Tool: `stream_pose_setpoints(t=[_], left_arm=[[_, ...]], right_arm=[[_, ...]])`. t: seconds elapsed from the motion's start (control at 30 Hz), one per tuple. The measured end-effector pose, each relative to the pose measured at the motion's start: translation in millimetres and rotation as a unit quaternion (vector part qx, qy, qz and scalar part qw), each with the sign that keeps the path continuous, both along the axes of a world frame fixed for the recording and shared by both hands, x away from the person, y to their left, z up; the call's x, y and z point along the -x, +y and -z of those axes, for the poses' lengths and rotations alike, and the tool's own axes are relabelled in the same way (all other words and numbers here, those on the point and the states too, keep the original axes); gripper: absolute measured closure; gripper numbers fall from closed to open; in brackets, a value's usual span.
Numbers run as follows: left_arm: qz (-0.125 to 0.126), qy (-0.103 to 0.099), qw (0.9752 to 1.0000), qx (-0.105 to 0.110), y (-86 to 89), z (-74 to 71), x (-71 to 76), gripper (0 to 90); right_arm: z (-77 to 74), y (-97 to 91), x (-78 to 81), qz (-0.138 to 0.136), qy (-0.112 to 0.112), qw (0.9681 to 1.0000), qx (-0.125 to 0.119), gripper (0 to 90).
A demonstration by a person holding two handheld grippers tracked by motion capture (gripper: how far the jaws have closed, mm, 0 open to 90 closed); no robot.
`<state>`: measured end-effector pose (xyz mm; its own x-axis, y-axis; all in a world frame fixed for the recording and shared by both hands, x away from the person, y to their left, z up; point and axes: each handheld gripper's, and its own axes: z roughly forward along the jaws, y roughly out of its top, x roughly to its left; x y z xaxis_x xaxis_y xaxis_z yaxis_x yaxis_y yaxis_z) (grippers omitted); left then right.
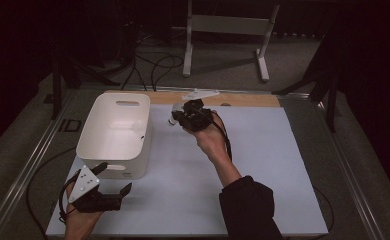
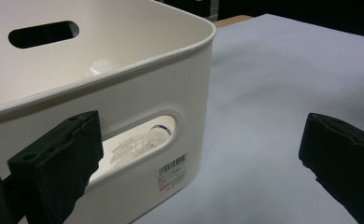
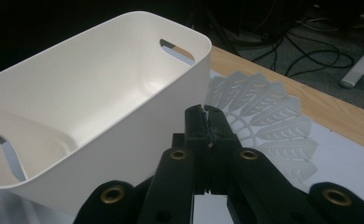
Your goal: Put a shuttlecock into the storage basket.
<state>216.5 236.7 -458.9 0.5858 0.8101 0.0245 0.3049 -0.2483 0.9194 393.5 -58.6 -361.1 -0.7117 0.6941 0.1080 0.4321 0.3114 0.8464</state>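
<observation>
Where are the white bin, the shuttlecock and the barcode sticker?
bin (image 1: 114, 131), high view, on its inner floor.
shuttlecock (image 3: 269, 114), right gripper view, on its feathered skirt beyond the shut jaws.
barcode sticker (image 2: 172, 171), left gripper view, on the label at the bin's lower corner.

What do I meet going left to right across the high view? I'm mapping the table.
Left tool → white bin → shuttlecock in the shut right tool → bare right part of the pale mat.
</observation>
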Motion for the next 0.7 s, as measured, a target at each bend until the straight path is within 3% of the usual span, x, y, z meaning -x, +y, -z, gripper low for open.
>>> stream_pose_setpoints(t=[0.7], left_arm=[[0.002, 0.001, 1.0000, -0.002, 0.0, 0.5, -0.2, 0.5]], right_arm=[[-8.6, 8.8, -1.4, -0.004, -0.005, 0.9999, -0.012, 90.0]])
